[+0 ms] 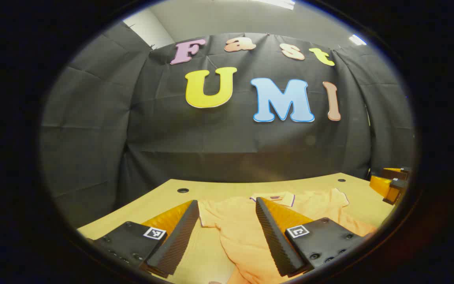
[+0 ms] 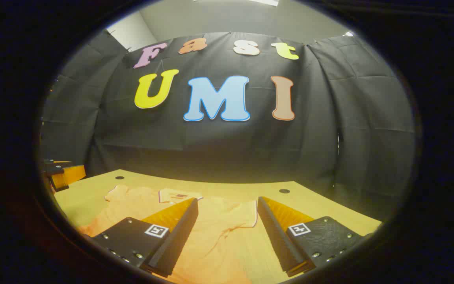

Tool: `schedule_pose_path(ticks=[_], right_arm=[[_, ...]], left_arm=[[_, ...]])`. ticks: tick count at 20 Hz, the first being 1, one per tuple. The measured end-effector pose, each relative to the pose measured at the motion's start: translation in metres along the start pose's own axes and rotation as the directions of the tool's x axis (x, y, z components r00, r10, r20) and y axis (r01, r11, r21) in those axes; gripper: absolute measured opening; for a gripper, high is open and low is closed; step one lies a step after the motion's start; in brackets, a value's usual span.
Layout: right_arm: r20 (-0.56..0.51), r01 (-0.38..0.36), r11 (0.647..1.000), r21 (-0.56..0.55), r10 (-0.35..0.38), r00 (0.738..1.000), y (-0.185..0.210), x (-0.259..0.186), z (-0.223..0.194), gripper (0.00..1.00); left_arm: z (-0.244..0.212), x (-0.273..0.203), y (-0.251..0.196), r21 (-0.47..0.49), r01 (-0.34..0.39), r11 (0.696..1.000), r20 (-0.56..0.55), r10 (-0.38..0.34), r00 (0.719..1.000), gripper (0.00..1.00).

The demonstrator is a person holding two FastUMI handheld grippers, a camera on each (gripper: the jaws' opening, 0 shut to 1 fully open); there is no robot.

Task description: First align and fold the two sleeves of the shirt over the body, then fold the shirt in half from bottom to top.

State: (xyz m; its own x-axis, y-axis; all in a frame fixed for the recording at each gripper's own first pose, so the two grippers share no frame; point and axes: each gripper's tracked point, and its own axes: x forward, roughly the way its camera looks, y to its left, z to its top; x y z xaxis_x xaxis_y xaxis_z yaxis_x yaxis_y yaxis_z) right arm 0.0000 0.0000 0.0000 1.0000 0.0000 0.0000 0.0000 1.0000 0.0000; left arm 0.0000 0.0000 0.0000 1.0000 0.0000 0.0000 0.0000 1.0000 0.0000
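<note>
An orange polo shirt (image 1: 242, 228) lies flat on the wooden table (image 1: 164, 201), collar (image 1: 276, 198) toward the back wall, short sleeves spread to the sides. In the left gripper view my left gripper (image 1: 227, 221) hangs open above the shirt's left sleeve (image 1: 209, 213), nothing between its fingers. In the right gripper view the same shirt (image 2: 215, 232) shows with its collar (image 2: 177, 195) left of centre. My right gripper (image 2: 227, 219) is open above the shirt's right sleeve (image 2: 242, 215). The other gripper's fingers (image 1: 388, 185) peek in at the right edge of the left gripper view.
The table's back edge meets the black cloth wall. Small round holes (image 1: 183, 190) sit in the tabletop near the back corners, another hole (image 2: 284, 191) at the right. The left gripper's fingers (image 2: 63, 173) show at the left edge of the right gripper view.
</note>
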Motion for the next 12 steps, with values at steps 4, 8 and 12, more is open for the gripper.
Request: schedule_pose_path(ticks=[4,8,12], right_arm=[[-0.001,0.002,1.000,-0.001,-0.002,1.000,0.0000,-0.0008,-0.0002,0.95],[-0.003,0.004,1.000,0.004,-0.004,1.000,-0.0012,-0.0006,-0.0013,0.95],[0.000,0.008,1.000,0.007,-0.008,1.000,-0.0028,-0.0011,-0.0003,0.95]], left_arm=[[0.0019,0.0003,-0.0001,0.003,0.000,1.000,0.000,0.000,1.000,0.94],[0.0030,0.0012,0.0003,0.007,-0.002,1.000,0.002,0.002,1.000,0.95],[0.0034,-0.0002,0.0011,0.011,-0.005,1.000,0.006,0.005,1.000,0.95]])
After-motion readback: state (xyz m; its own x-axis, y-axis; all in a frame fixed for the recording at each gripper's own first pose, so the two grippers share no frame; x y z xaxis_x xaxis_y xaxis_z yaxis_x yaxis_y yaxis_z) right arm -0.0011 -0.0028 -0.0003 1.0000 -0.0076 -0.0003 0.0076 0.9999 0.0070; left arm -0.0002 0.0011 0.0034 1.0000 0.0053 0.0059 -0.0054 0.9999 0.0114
